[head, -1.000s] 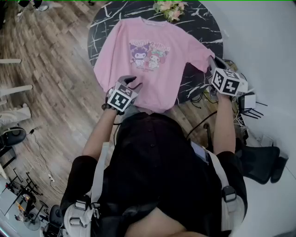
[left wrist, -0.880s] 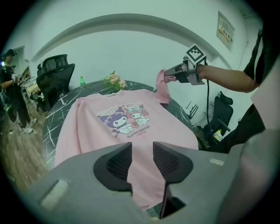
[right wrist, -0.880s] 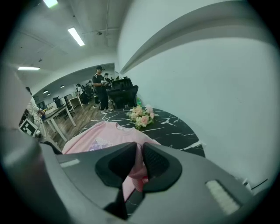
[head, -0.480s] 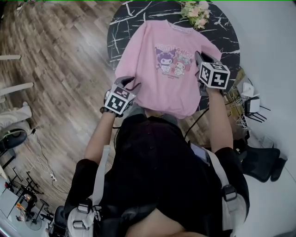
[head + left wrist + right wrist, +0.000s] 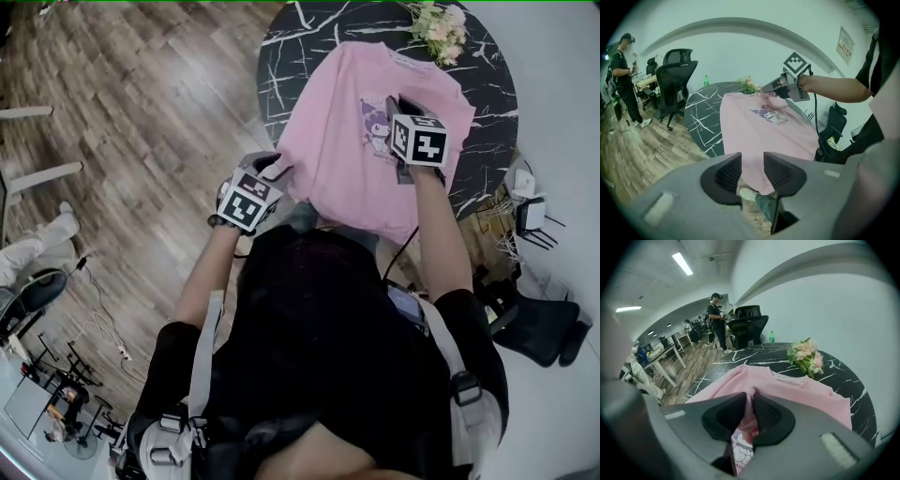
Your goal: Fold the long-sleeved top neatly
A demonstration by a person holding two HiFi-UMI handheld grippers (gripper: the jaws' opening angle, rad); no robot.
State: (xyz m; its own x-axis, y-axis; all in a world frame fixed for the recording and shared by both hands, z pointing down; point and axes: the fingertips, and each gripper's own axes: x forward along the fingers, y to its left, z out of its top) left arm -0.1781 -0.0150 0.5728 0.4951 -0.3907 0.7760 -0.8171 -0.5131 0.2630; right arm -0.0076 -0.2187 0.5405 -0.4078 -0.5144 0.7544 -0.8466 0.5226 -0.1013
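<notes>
Both claws are clamped on the top [image 5: 333, 141]: left gripper [image 5: 752, 169] at hem, right gripper [image 5: 751, 416] on folded-over side. Uneven tension could drag it off the table's [image 5: 281, 56] near edge.

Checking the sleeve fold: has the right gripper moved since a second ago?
Yes. The right gripper went from the marble table's right edge leftward, over the pink top's print.

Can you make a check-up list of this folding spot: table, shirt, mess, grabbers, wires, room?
Surface: round black marbled table.
Job's things: pink long-sleeved top, print side up, hem hanging off the near edge.
Clutter: flowers by the collar.
Grippers: left gripper and right gripper both clamp the top.
Cables: tangled wires beside the table.
Surroundings: wooden floor, office chairs, a person standing.
</notes>
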